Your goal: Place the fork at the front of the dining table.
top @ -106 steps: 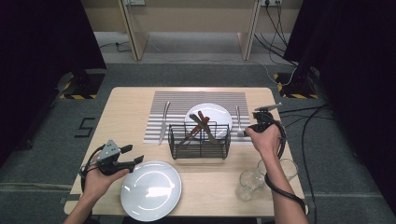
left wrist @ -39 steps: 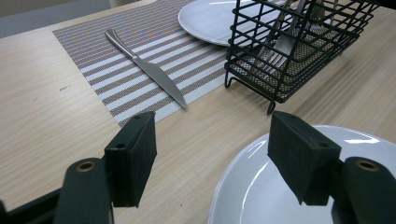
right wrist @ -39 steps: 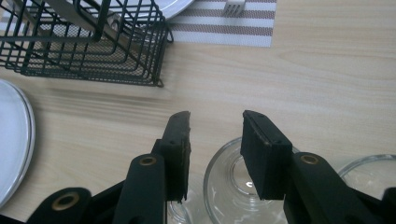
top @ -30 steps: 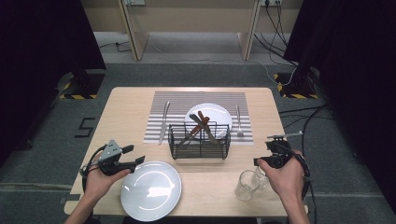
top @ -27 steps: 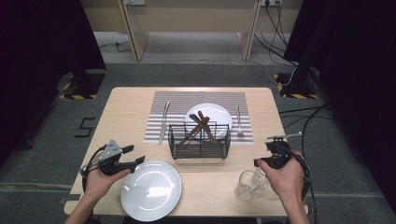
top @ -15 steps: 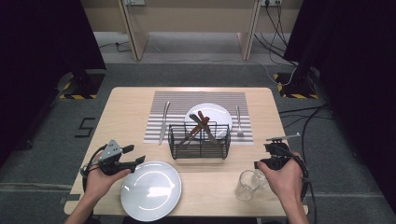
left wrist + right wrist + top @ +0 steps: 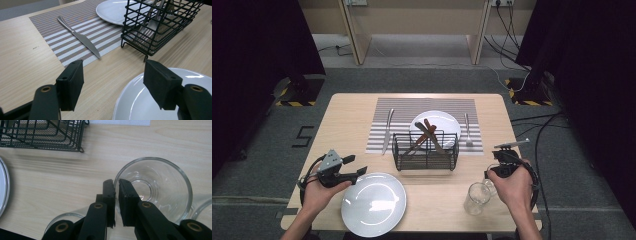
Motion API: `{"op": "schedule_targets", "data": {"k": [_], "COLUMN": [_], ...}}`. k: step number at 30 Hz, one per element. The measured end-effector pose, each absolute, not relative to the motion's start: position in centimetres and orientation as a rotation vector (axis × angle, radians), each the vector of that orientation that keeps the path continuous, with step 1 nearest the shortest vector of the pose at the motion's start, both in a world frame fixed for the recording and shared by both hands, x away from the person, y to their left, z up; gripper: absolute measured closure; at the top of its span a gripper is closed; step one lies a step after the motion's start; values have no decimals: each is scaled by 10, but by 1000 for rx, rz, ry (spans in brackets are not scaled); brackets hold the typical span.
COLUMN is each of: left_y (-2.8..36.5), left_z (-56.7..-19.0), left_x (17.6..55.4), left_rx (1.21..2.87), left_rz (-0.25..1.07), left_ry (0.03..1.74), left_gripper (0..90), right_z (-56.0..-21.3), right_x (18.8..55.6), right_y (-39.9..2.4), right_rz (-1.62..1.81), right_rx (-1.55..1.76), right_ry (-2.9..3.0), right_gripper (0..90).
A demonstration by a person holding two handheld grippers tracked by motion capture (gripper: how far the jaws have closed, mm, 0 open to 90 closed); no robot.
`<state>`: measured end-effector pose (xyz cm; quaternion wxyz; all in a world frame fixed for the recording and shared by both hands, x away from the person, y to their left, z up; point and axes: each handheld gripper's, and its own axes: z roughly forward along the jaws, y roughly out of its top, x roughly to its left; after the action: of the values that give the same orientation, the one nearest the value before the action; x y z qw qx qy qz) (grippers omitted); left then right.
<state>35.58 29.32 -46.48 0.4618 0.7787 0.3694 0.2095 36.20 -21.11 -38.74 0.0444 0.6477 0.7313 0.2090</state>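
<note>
The glass (image 7: 153,188) stood near the front right corner of the table (image 7: 352,107), just ahead of other glasses at that edge. The right gripper (image 7: 116,185) had one jaw outside its rim and one inside, and the jaws had just been closing until they pinched the glass wall on the near left side of the rim. In the high view the right gripper (image 7: 488,182) sat at the glass (image 7: 476,198), with the person's hand behind it.

The left gripper (image 7: 113,77) hung over the front left part of the table, its jaws spread wide with nothing between them, beside the rim of the front plate (image 7: 140,100). A wire basket (image 7: 426,150) of cutlery stood mid-table on the near edge of a striped mat (image 7: 377,130), with a knife (image 7: 387,131) at its left, a fork (image 7: 467,130) at its right and a second plate (image 7: 447,120) behind it.

The step in hand looked like the grasp on the glass, just completed. The next move likely called for a straight, steady lift, since a rim pinch lets a glass swing or slip, and for clearing the neighbouring glasses before carrying it toward the mat.
</note>
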Motion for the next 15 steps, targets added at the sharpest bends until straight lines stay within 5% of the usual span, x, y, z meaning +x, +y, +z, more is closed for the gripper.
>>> {"op": "schedule_targets", "data": {"k": [15], "left_y": [294], "left_z": [-464], "left_x": [356], "left_rx": [1911], "left_rz": [517], "left_ry": [910], "left_gripper": [324], "right_z": [-386], "right_x": [381], "right_y": [-192], "right_rz": [630], "right_rx": [1957], "right_ry": [2294], "right_gripper": [840]}}
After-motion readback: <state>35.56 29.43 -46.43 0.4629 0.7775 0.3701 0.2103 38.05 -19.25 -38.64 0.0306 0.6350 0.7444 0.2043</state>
